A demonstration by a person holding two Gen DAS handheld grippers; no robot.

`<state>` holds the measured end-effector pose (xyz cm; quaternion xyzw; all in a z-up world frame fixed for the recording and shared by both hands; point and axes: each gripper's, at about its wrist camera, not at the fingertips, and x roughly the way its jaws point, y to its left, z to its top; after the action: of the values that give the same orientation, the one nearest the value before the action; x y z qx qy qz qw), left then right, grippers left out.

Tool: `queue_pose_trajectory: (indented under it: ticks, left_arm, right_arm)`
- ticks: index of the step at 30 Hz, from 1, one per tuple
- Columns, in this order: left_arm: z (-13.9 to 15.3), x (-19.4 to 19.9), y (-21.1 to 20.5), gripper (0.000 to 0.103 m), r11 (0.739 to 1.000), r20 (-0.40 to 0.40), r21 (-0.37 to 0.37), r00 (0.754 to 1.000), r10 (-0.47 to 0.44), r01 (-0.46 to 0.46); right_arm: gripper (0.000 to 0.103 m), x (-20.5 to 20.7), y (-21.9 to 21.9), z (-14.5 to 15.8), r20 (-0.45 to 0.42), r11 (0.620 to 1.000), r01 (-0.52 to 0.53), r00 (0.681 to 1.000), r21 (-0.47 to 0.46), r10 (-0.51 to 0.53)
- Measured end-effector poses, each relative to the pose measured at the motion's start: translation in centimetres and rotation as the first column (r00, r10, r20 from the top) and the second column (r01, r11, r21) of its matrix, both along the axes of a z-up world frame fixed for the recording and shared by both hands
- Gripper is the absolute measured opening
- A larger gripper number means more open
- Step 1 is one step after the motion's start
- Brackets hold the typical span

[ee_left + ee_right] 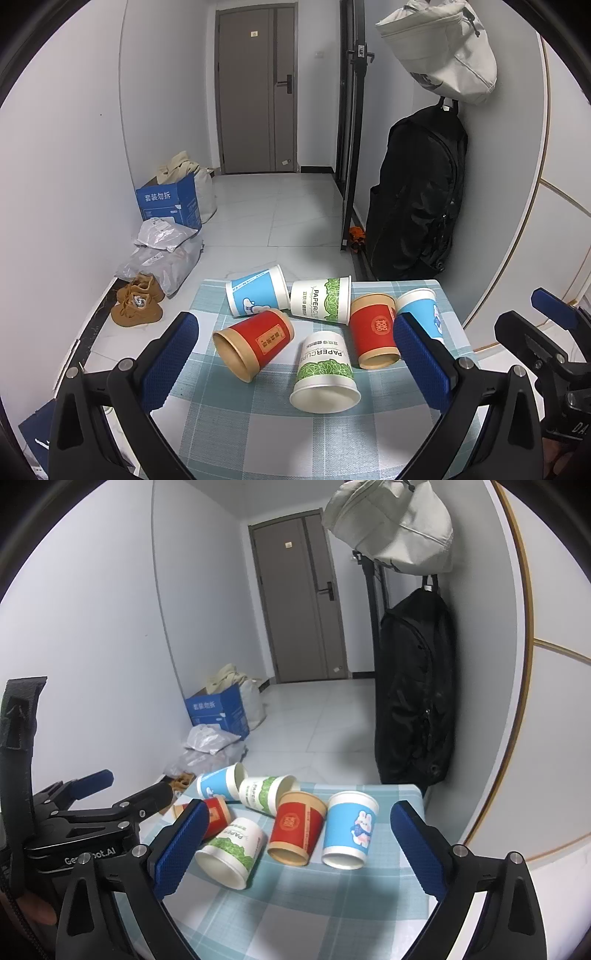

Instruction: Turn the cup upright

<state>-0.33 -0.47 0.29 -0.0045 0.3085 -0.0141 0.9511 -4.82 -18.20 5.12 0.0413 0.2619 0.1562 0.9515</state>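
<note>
Several paper cups lie on their sides on a small table with a blue-and-white checked cloth (258, 424). Nearest in the left wrist view is a green-leaf white cup (325, 373), with a red cup (255, 343) to its left and another red cup (373, 332) to its right. A blue rabbit cup (351, 829) lies at the right, a blue cup (256, 291) and a green cup (321, 301) at the back. My left gripper (295, 358) is open above the near cups. My right gripper (295, 845) is open, with the cups between its fingers' line of sight.
The table's far edge drops to a tiled floor. A black backpack (417, 199) and a white bag (443, 48) hang on the right wall. A blue box (170, 203), plastic bags and brown shoes (138, 304) sit on the floor at left.
</note>
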Motion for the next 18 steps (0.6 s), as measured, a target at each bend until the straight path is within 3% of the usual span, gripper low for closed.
queue_pose_trajectory:
  ticks: [18]
  left_arm:
    - [-0.22, -0.04, -0.02, 0.102, 1.0, -0.007, -0.021, 1.0, -0.016, 0.016]
  right_arm:
    - [0.095, -0.08, -0.1, -0.12, -0.006, 1.0, 0.004, 1.0, 0.004, -0.004]
